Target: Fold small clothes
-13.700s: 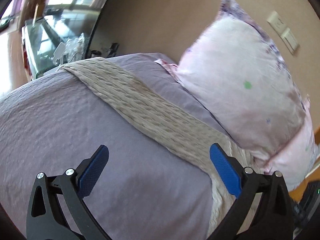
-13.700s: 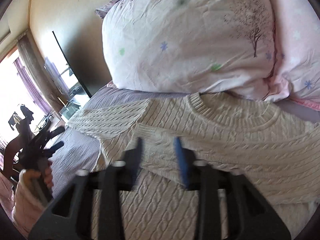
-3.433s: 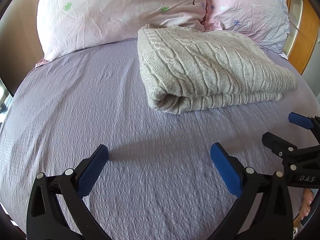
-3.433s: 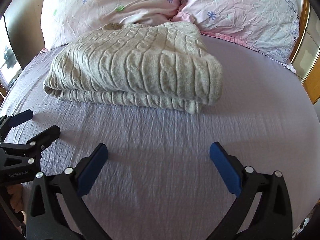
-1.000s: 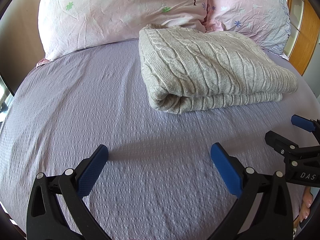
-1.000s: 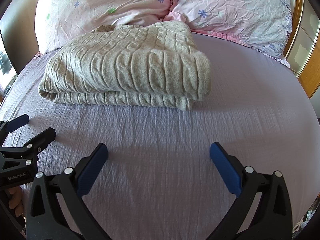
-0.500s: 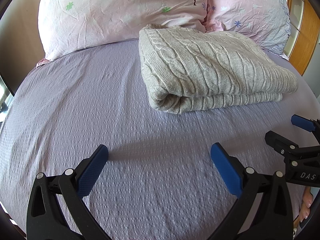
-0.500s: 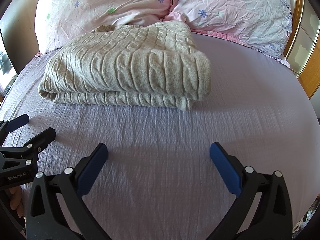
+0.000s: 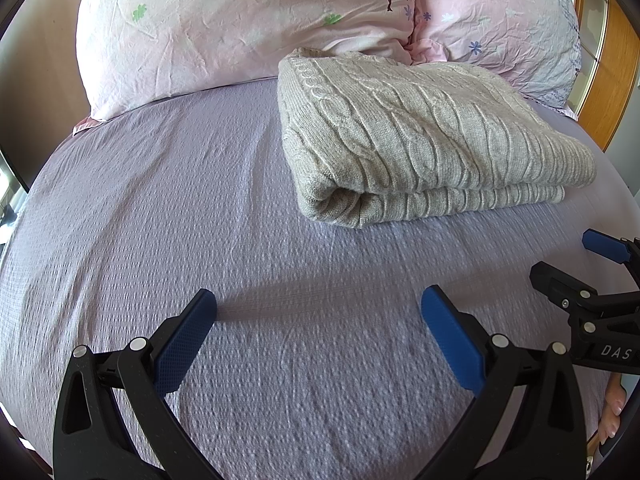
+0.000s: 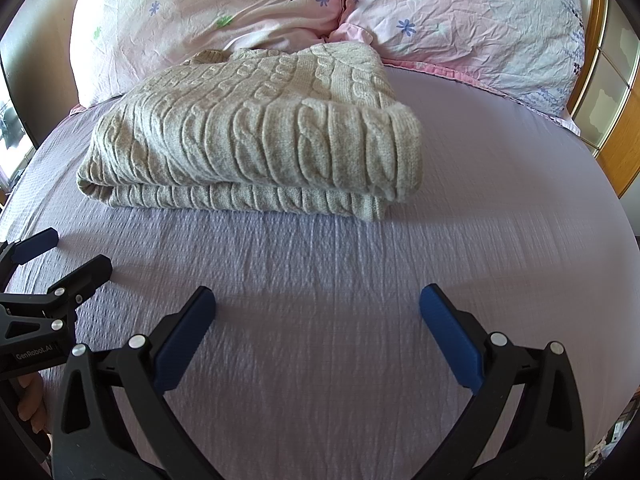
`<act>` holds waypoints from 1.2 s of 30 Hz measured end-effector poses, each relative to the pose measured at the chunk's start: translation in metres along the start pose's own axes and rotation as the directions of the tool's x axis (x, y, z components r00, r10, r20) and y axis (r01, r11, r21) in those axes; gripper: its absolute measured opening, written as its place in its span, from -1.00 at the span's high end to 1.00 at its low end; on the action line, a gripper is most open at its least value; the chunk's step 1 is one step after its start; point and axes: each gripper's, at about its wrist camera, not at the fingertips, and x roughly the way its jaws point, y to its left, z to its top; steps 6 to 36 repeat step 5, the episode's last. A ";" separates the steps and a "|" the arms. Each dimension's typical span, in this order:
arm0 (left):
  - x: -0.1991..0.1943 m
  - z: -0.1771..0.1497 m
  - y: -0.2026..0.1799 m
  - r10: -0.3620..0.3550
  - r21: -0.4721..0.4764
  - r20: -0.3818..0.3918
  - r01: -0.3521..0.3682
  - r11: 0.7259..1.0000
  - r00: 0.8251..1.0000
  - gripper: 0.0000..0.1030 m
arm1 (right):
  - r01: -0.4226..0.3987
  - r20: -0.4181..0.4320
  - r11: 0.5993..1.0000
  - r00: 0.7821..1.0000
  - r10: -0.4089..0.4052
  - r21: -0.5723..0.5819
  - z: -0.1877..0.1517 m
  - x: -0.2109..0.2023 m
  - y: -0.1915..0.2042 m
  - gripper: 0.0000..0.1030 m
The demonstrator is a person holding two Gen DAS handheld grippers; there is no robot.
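A cream cable-knit sweater [image 9: 424, 136] lies folded in a thick, neat rectangle on a lilac bedsheet [image 9: 160, 200], its far edge against two pink floral pillows [image 10: 248, 4]. The left gripper [image 9: 318, 320] and right gripper [image 10: 316, 316] hover apart from it, jaws spread wide and empty. The wooden headboard [image 9: 612, 80] is cut off at the frame's edge.

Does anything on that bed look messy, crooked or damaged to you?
Nothing much stands out. The cable-knit sweater lies folded in a tidy bundle on the lilac bedsheet, just below two creased pink pillows. Both the left claw and the right claw are open and empty.
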 end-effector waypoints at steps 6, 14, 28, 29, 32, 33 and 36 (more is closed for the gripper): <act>0.000 0.000 0.000 0.000 0.000 0.000 0.000 1.000 1.000 -0.97 | 0.000 0.000 1.000 1.000 0.000 0.000 0.000 0.000 0.000 -0.97; 0.000 0.000 0.000 0.000 0.000 0.000 0.000 1.000 1.000 -0.97 | 0.000 0.000 1.000 1.000 0.000 0.000 0.000 0.000 0.000 -0.97; 0.000 0.000 0.000 0.000 0.000 0.000 0.000 1.000 1.000 -0.97 | 0.000 0.000 1.000 1.000 0.000 0.000 0.000 0.000 0.000 -0.97; 0.000 0.000 0.000 0.000 0.000 0.000 0.000 1.000 1.000 -0.97 | 0.000 0.000 1.000 1.000 0.000 0.000 0.000 0.000 0.000 -0.97; 0.000 0.000 0.000 0.000 0.000 0.000 0.000 1.000 1.000 -0.97 | 0.000 0.000 1.000 1.000 0.000 0.000 0.000 0.000 0.000 -0.97; 0.000 0.000 0.000 0.000 0.000 0.000 0.000 1.000 1.000 -0.97 | 0.000 0.000 1.000 1.000 0.000 0.000 0.000 0.000 0.000 -0.97; 0.000 0.000 0.000 0.000 0.000 0.000 0.000 1.000 1.000 -0.97 | 0.000 0.000 1.000 1.000 0.000 0.000 0.000 0.000 0.000 -0.97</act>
